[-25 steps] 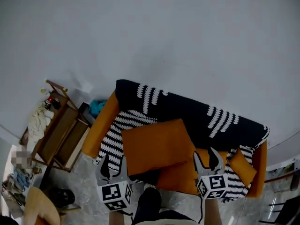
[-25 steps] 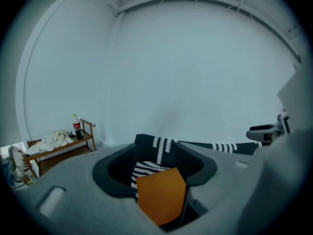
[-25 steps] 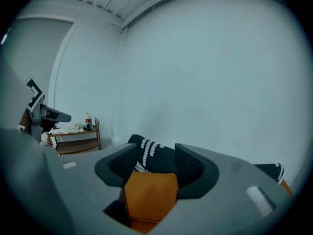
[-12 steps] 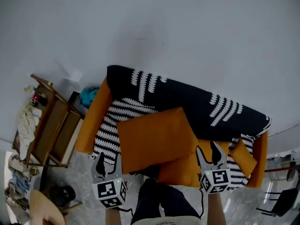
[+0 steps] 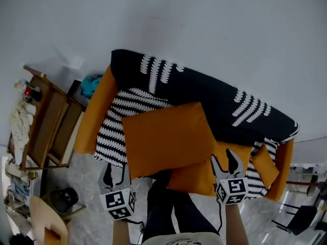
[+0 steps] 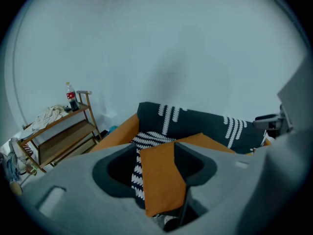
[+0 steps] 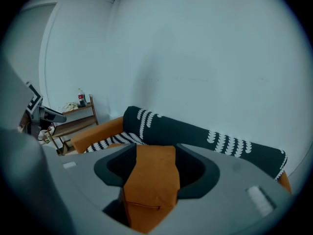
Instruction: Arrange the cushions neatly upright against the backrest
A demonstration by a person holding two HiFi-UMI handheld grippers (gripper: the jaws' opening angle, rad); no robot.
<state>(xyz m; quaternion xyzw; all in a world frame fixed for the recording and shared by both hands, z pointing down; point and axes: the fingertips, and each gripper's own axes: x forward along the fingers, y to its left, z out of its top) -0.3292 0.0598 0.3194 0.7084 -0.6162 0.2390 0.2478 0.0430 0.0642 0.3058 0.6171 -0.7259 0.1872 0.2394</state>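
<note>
The big orange square fabric cushion (image 5: 166, 137) is lying flat on the seat of the orange sofa (image 5: 94, 114), so the left hand-held gripper (image 5: 115, 170) and right hand-held gripper (image 5: 225, 160), both released, should be taking its near corners evenly.

Even soft light, fisheye edges, dark vignette
</note>
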